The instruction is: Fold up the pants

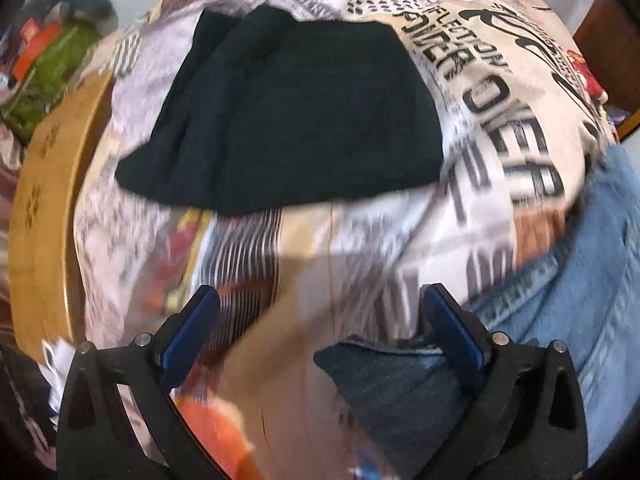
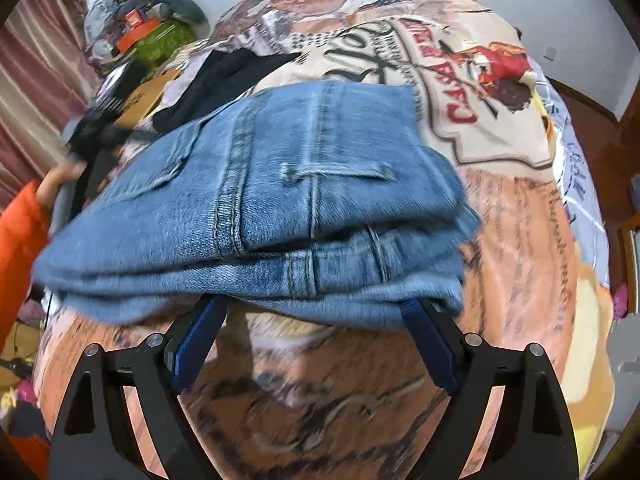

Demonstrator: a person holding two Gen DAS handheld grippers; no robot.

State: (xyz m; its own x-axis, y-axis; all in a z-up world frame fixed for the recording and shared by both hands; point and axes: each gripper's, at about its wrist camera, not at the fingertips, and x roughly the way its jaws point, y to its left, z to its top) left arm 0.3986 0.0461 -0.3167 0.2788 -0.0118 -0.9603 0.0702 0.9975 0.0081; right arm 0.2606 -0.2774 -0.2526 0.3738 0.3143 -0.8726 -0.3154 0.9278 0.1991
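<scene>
The jeans [image 2: 256,208] are lying folded on the bed [image 2: 520,240], seemingly finished. Both the left gripper [image 1: 320,332] and right gripper [image 2: 316,340] are hanging spread, gripping nothing. Next is probably straightening the bundle.

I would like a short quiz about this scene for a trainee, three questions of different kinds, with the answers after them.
1. True or false: the right tongs are shut on the folded light blue denim jeans.
2. Multiple choice: the folded dark, nearly black garment lies on
A. a bare wooden floor
B. the bedspread printed with newspaper text and pictures
C. the jeans
3. Fill in: the left tongs stand ____, with nothing between the pads.

Key
1. False: the jaws stand wide apart, and both tips are at the near edge of the jeans.
2. B
3. open
</scene>
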